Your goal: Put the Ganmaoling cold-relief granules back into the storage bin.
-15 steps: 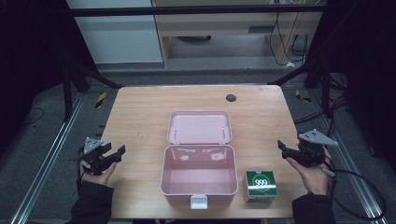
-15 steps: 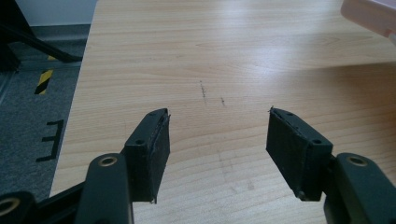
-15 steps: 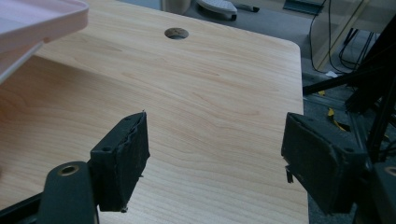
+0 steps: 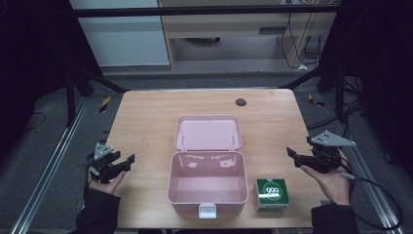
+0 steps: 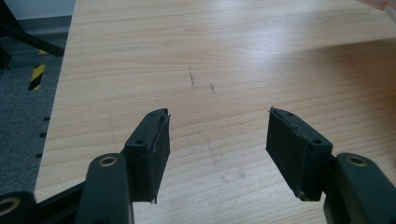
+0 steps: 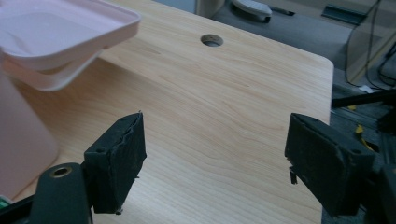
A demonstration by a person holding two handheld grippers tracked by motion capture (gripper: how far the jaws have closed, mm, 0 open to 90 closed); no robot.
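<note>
One pink box (image 4: 206,190) stands open at the middle of the near edge of the tabletop (image 4: 146,122), its lid (image 4: 208,132) lying back flat behind it. One green carton (image 4: 272,193) sits just beside the box's right wall, close to the near edge. A single round hole (image 4: 240,102) marks the far side. The left claw (image 4: 127,160) hangs over the left edge, jaws spread, with bare wood between them and the box. The right claw (image 4: 291,155) hangs near the right edge, beyond the carton and apart from it, jaws spread with nothing between them. Wide bare wood lies on both sides and behind the lid.
</note>
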